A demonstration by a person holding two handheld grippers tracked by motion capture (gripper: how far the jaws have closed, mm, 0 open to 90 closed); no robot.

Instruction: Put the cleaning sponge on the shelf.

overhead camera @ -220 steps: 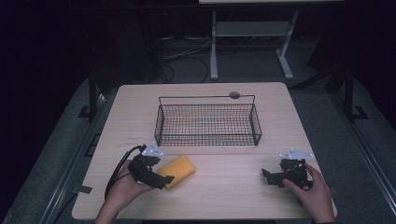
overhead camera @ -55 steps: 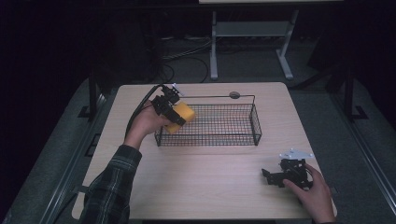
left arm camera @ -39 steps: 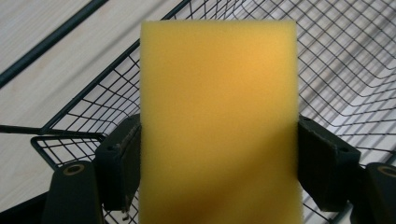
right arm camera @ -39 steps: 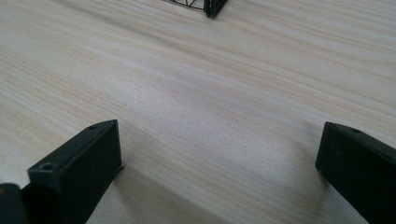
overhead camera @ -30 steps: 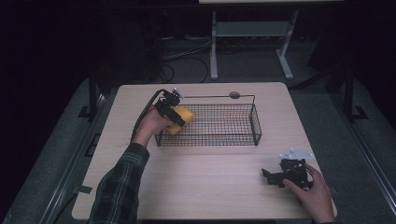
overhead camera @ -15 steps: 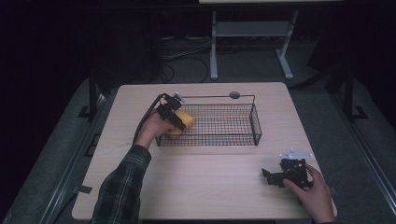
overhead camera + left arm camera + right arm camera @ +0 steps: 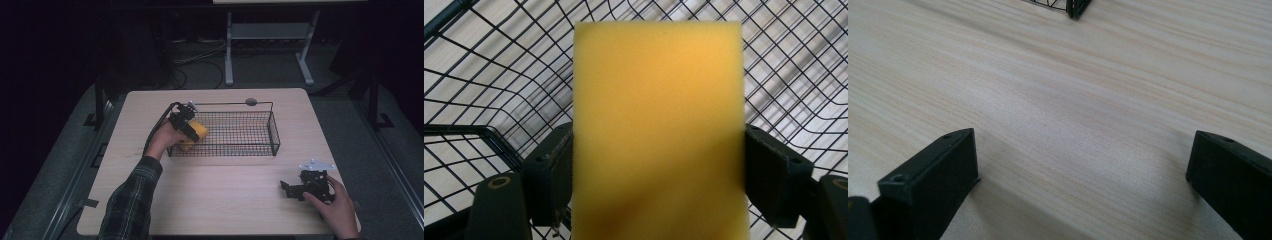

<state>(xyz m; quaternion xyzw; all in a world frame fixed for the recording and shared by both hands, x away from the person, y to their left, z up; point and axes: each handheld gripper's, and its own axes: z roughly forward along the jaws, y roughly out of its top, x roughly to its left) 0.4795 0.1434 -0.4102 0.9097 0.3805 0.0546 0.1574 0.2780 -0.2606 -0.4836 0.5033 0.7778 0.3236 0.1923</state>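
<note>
A yellow sponge (image 7: 198,131) sits between the jaws of my left gripper (image 7: 194,134), low inside the left end of the black wire basket (image 7: 273,131). In the left gripper view the sponge (image 7: 659,100) stands upright with both pads against its sides, and my left gripper (image 7: 659,185) is shut on it with the basket's mesh (image 7: 794,65) behind. My right gripper (image 7: 288,189) rests on the table near the front right corner. It is held by a hand, open, with bare wood between its jaws (image 7: 1083,175).
The light wooden table (image 7: 220,200) has bare room in front of the basket. A small round grey grommet (image 7: 251,101) lies at the far edge behind the basket. A corner of the basket (image 7: 1075,7) is far off in the right gripper view.
My left gripper has carried the sponge from the front left of the table into the basket's left end and sunk a little lower over the last second. The right gripper has stayed put.
</note>
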